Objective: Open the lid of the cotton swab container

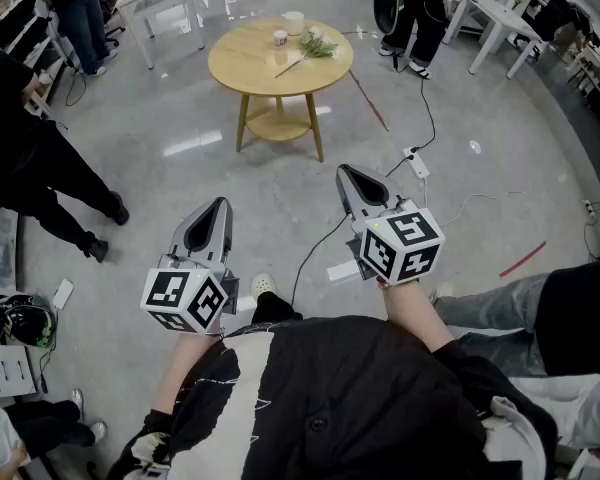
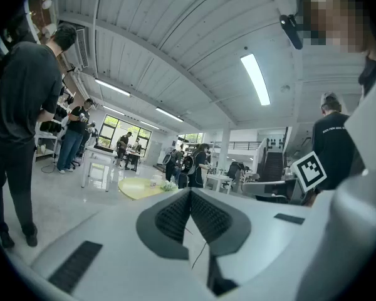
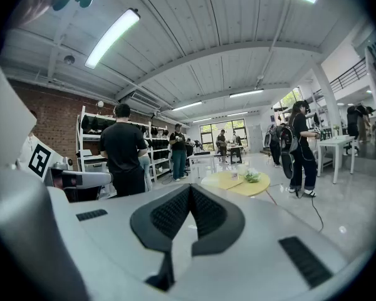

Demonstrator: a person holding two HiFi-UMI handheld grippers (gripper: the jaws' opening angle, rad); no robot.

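Both tools empty, carried well short of the round counter.

Head view: left tool (image 1: 218, 210) and right tool (image 1: 347, 178) reach forward side by side, probably only on approach. What seems the cotton swab container (image 1: 280, 37) stands on the far counter (image 1: 248, 70). Left gripper view: jaws together on nothing, held level. Right gripper view: likewise, tipped slightly down.

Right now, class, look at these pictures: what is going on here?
A person stands holding the left tool and the right tool, both shut and empty, aimed toward a round wooden table across the floor. A small jar, a white cup and a green sprig sit on it, untouched. Nothing is being opened yet.
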